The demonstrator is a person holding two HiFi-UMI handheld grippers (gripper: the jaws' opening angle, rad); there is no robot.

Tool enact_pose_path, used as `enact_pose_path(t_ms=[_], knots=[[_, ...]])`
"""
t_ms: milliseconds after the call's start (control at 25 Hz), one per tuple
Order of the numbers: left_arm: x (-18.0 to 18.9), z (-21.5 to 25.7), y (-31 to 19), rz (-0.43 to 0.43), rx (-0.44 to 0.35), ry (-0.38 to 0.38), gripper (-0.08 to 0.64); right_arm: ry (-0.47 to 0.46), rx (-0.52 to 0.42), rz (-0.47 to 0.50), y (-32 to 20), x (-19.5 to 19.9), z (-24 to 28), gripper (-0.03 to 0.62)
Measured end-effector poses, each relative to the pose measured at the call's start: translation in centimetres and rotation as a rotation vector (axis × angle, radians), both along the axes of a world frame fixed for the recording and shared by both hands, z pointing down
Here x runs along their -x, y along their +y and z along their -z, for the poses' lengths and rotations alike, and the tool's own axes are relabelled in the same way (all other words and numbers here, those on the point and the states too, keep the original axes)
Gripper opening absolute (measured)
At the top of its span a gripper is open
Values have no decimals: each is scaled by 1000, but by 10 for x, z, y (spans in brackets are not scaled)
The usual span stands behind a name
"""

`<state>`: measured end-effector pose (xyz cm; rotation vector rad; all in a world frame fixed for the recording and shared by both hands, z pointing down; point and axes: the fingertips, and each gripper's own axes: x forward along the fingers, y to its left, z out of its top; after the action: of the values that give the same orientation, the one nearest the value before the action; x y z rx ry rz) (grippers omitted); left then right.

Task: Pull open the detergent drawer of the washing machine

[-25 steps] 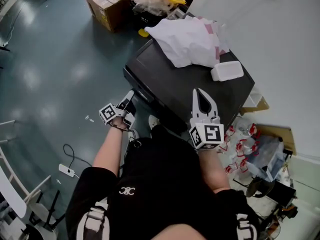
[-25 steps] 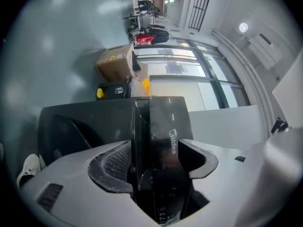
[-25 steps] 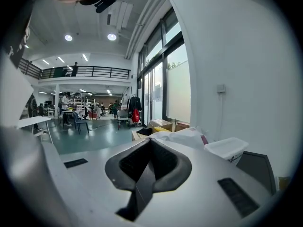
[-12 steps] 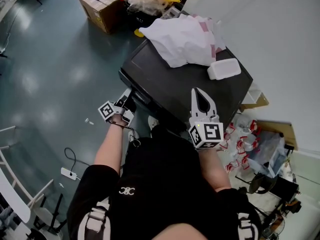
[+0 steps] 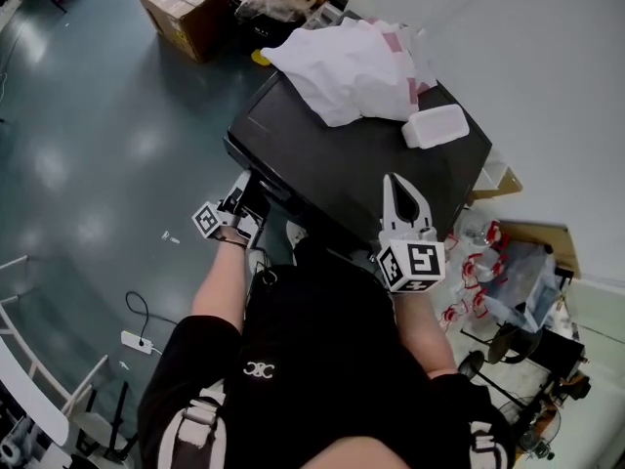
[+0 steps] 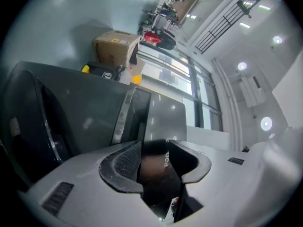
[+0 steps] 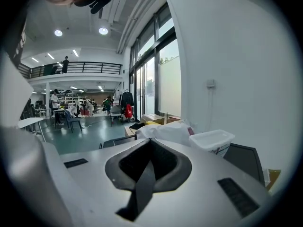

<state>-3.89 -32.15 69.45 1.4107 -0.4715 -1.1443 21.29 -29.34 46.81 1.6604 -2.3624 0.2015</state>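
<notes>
The black washing machine [image 5: 342, 154] stands in front of me, seen from above. My left gripper [image 5: 246, 191] is at its front upper left corner, low against the front panel. In the left gripper view the dark detergent drawer front [image 6: 161, 122], with pale lettering, fills the gap between the jaws of the left gripper [image 6: 155, 148]. Those jaws have just been closing; the ribbed left pad [image 6: 128, 162] still shows bare. My right gripper [image 5: 397, 186] hovers over the machine's top near its front edge, shut with nothing in it, as the right gripper view [image 7: 150, 143] shows.
A white plastic bag [image 5: 342, 62] and a white lidded container [image 5: 435, 125] lie on the machine's top. A cardboard box [image 5: 181, 8] stands behind on the floor. Bottles and bags [image 5: 498, 281] crowd the floor at right. A cable and plug strip [image 5: 132, 340] lie at left.
The left gripper has rolled and edged in against the machine's front corner. The right gripper has shifted slightly to the right over the top.
</notes>
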Motion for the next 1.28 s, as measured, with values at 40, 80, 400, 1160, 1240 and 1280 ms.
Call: enact_pose_path(t_ms=[40,80,400,1160,1240,1280], knots=[[0,0,-1,11,-14,0,181,-7,-3,4,1,-1,0,3],[0,0,-1,20,-27,-2,179,-15,-9,17,3,0,1,3],[0,0,0,18,-83,-19,171,-37,-7,95,9,18,-3,3],[19,-3,32,13,-62,-9,126,-44,-9,112,19,33,-1,3],[24,-3,41,25,-63,-13,126,-43,-9,118,22,34,-2,3],[27,-3,44,32,-62,-13,126,-42,-9,122,23,36,-2,3]])
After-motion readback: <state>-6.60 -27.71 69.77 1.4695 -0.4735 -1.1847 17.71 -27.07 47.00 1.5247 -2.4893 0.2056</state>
